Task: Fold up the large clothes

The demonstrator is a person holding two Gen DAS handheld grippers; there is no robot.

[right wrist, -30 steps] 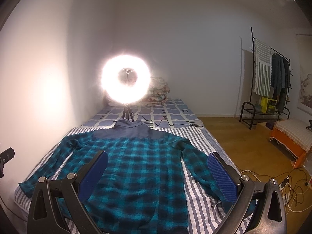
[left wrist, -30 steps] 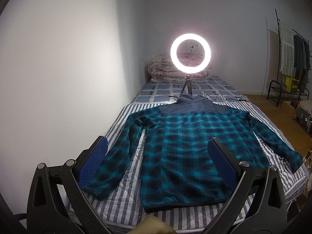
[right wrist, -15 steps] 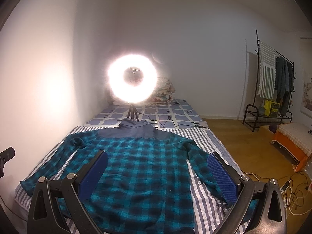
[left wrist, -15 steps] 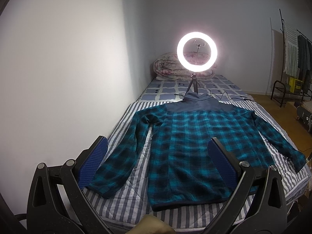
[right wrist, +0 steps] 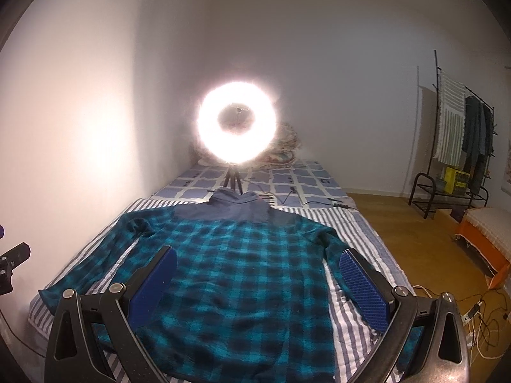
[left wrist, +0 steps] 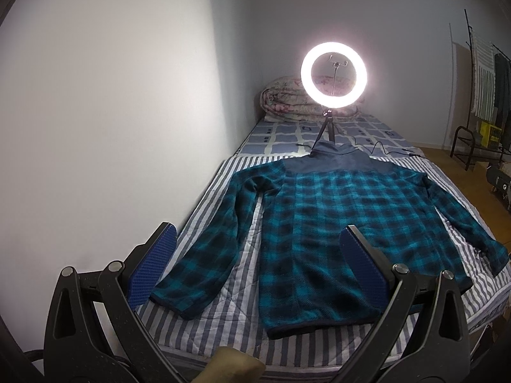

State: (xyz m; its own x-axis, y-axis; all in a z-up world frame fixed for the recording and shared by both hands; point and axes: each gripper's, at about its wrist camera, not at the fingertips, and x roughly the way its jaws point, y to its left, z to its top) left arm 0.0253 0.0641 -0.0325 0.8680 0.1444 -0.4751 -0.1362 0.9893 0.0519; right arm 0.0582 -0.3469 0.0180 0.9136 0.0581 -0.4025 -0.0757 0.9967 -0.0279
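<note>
Through the left wrist camera I see my left gripper [left wrist: 255,255] spread wide with nothing in it, its blue pads [left wrist: 362,266] dimpled like mesh on black angular arms. Past them the plaid shirt [left wrist: 325,223] lies flat on the striped bed [left wrist: 223,325], back up, a fuzzy teal-and-black check with a plain slate yoke and collar; both sleeves angle outward and down (the near cuff sits just beyond my left pad). A glowing ring light [left wrist: 333,78] stands on a small tripod just behind the collar, with a rolled floral quilt [left wrist: 287,102] against the wall.

Through the right wrist camera, my right gripper [right wrist: 255,281] is equally wide apart and empty, hovering over the shirt [right wrist: 242,274] near its hem. The ring light [right wrist: 236,124] flares into a blurred doughnut. Tangled cables [right wrist: 479,312] lie on the wooden floor, and a black clothes rack [right wrist: 460,146] stands beyond.
</note>
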